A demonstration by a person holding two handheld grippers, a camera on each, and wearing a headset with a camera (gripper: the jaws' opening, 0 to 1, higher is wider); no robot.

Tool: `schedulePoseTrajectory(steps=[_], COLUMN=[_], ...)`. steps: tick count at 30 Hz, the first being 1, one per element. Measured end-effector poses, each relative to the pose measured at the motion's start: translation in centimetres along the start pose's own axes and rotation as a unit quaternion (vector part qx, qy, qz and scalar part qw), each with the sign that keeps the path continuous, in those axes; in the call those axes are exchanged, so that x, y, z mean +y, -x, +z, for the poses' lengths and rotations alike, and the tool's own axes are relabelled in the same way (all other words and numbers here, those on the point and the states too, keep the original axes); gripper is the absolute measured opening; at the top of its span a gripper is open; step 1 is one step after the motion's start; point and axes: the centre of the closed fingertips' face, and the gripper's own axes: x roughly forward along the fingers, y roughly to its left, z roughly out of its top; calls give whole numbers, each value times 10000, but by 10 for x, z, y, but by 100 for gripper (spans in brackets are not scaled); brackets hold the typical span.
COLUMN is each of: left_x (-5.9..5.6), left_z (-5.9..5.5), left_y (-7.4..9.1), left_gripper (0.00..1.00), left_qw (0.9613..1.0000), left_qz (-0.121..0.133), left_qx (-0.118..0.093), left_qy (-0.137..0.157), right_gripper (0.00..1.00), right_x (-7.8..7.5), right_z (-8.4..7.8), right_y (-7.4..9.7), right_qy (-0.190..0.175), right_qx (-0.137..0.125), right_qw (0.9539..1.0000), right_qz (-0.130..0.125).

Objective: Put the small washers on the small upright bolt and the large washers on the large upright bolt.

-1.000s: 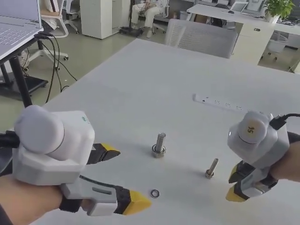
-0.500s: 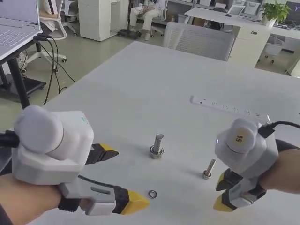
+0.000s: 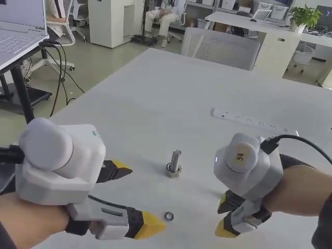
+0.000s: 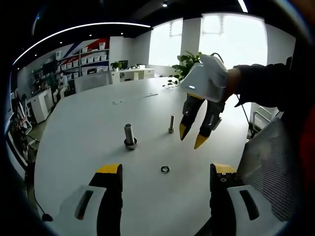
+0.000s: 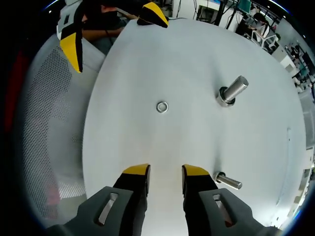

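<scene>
The right tool hung low over the worktop, its jaws a narrow gap apart and holding nothing. The small bolt stood just beside its right-hand jaw. A sideways swing from there could have clipped that bolt and tipped it (it looked slender and probably light). Ahead of the jaws a single washer lay flat, apart from both bolts. A thin ring lying flush like that would likely skid away if the tips came down unevenly. The large bolt stood further off. The left tool, jaws wide apart and empty, faced the same washer, so both reaching in together risked a clash.
</scene>
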Motion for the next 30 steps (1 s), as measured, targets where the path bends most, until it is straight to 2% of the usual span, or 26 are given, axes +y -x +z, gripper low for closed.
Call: schedulePoseTrajectory(steps=[15, 23, 30], left_x=[-1, -1, -2], left_z=[-3, -3, -3], left_y=[3, 4, 4], left_gripper=[72, 72, 72], left_qw=[10000, 10000, 10000], left_qz=[9, 14, 9], left_qx=[1, -7, -8], left_qy=[-5, 4, 12], right_gripper=[28, 27, 27], right_x=[8, 10, 11], right_z=[53, 69, 75], right_y=[-13, -21, -30], right_qy=[590, 783, 885], right_qx=[-41, -20, 36], right_qw=[9982, 9967, 9957], right_qz=[110, 199, 273])
